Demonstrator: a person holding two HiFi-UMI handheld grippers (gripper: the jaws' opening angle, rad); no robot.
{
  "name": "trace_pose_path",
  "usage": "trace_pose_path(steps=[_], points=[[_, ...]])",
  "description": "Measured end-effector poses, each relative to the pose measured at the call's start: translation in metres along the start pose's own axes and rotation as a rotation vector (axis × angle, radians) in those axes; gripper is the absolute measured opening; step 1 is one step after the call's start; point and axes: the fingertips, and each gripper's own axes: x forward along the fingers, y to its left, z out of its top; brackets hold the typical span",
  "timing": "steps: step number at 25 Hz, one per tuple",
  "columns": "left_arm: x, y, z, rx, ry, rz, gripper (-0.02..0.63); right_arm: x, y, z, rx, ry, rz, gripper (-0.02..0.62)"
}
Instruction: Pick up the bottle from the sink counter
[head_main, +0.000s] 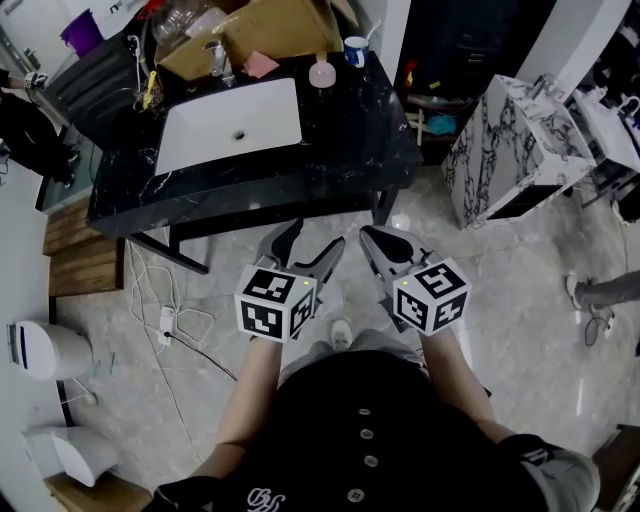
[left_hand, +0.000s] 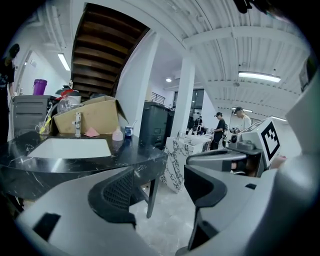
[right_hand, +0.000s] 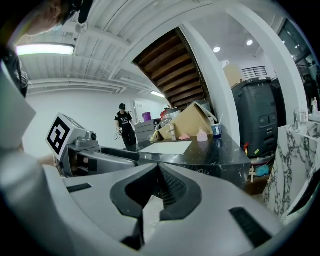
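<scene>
I have my left gripper (head_main: 312, 242) spread and empty and my right gripper (head_main: 374, 240) pressed together on nothing, both near the black counter (head_main: 330, 150), with the pink bottle (head_main: 322, 72) at its far edge, right of the sink (head_main: 230, 125).

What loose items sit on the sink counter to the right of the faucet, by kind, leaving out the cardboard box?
pink bottle: 1
blue-and-white cup: 1
pink cloth: 1
Total: 3
</scene>
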Motion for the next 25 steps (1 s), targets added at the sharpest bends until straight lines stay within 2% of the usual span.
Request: trace_pose_path(steps=[13, 19, 25], points=[[0.030, 0.012, -0.004, -0.056, 0.020, 0.023, 0.310, 0.016, -0.026, -0.003, 0.010, 0.038, 0.020, 0.006], [0.048, 0.009, -0.008, -0.051, 0.049, -0.042, 0.311, 0.017, -0.044, -0.007, 0.033, 0.043, -0.018, 0.006], [0.068, 0.021, 0.003, -0.035, 0.053, -0.056, 0.312, 0.035, -0.058, 0.001, 0.036, 0.037, -0.026, 0.006]])
